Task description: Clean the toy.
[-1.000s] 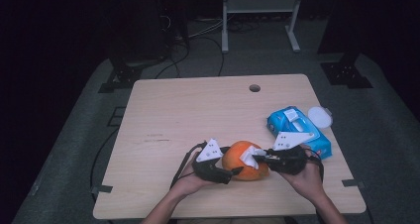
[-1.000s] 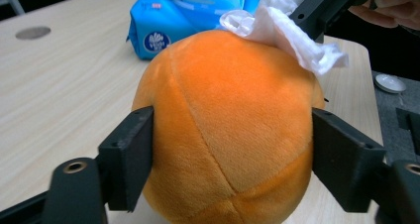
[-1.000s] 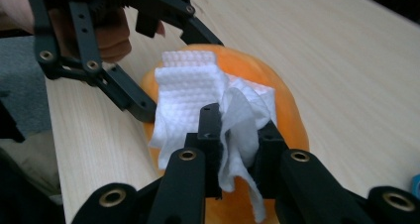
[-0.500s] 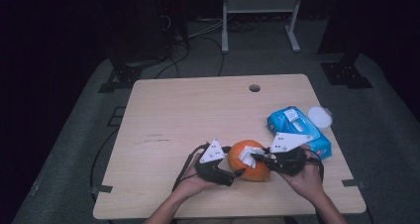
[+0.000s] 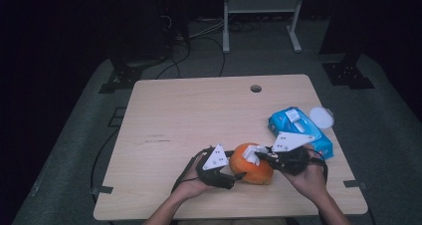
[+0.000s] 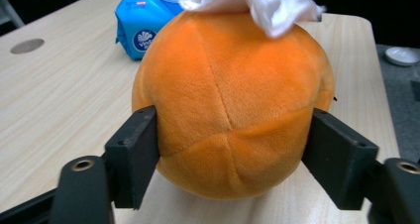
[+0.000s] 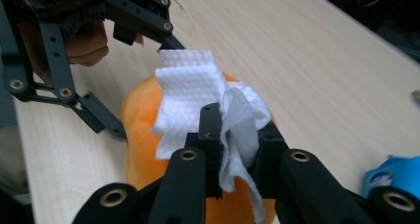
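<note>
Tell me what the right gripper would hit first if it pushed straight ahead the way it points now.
The right gripper is shut on the white wipe, which lies on top of the orange plush ball. Pushed straight on, it would probably press the wipe along the ball's top, then meet the left gripper beyond; depth is unclear.

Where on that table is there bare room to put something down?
The far half of the table, between its round hole and the left edge, lies bare. Crowded: the near edge around the orange plush ball, and the right side by the blue wipes pack.
</note>
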A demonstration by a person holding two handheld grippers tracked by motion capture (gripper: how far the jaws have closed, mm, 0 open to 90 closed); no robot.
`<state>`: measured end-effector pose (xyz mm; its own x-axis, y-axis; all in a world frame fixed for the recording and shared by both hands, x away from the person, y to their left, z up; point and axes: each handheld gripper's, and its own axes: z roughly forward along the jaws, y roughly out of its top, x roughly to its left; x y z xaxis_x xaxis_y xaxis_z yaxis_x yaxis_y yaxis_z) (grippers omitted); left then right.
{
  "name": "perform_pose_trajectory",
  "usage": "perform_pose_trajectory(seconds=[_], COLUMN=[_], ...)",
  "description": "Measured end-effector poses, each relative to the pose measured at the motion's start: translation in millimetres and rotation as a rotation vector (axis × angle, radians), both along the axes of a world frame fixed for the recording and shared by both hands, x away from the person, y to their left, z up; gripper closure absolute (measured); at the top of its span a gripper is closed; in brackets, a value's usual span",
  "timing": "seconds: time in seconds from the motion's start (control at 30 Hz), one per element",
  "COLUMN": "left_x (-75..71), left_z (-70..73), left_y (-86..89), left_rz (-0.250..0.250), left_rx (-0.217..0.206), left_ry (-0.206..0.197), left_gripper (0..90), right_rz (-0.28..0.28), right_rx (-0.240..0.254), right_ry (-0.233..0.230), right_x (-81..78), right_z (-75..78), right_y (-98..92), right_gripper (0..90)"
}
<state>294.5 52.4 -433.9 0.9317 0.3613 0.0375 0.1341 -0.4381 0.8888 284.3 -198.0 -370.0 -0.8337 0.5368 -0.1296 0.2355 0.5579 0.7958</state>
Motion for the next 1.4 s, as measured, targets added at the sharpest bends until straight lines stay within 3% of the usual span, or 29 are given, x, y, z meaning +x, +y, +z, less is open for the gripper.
perform_pose_trajectory(seconds=[0.13,0.27,0.37,0.47,0.63,0.73,0.83,0.9,0.93,1.07,1.13,1.23,1.33,1.4], left_x=[4.5,1.2,-1.9,-0.7,3.8,6.6,6.1,3.8,2.3,-7.5,-11.7,-8.9,-3.0,0.4], left_z=[1.9,1.3,1.7,0.5,-4.9,-4.4,-1.3,0.2,0.9,5.2,5.6,4.4,1.2,-0.9], left_y=[-1.5,-3.9,-3.0,-0.3,7.2,7.6,4.9,2.9,2.2,-4.4,-7.2,-2.3,4.8,8.3], left_rz=[0.019,0.037,0.037,0.028,0.020,0.013,0.017,0.010,0.012,-0.010,-0.033,-0.034,-0.025,-0.015], left_rx=[-0.068,-0.045,-0.020,-0.012,-0.018,-0.023,-0.039,-0.022,-0.012,0.032,0.066,0.065,0.061,0.064], left_ry=[0.100,0.088,0.048,0.036,0.048,0.083,0.099,0.089,0.078,-0.007,-0.054,-0.047,-0.024,-0.010], left_gripper=[13.6,18.0,23.3,24.9,24.8,18.6,10.8,11.8,17.0,23.1,23.5,25.6,26.4,26.5], right_rz=[0.008,0.068,0.093,0.078,-0.009,-0.017,-0.017,-0.003,0.007,0.087,0.112,0.115,0.071,0.037], right_rx=[0.002,-0.027,-0.058,-0.047,-0.046,-0.037,-0.077,-0.076,-0.085,-0.044,-0.061,-0.100,-0.091,-0.081], right_ry=[0.003,-0.024,-0.049,-0.041,-0.010,0.026,0.000,-0.003,-0.007,-0.011,-0.026,-0.055,-0.035,0.003], right_x=[-1.5,-10.8,-14.6,-11.3,0.0,4.2,2.3,0.8,-0.8,-8.6,-13.0,-14.6,-7.1,0.5], right_z=[-1.1,-1.2,0.3,2.6,-2.8,-8.4,-6.2,-4.2,-3.2,1.7,2.6,3.3,2.9,-1.5], right_y=[1.8,25.2,34.3,26.7,0.0,-8.1,-2.4,2.9,6.3,23.3,33.7,40.0,26.6,13.3], right_gripper=[78.2,78.2,78.2,78.3,78.3,78.3,78.3,78.3,78.3,78.2,78.2,78.3,78.3,78.3])
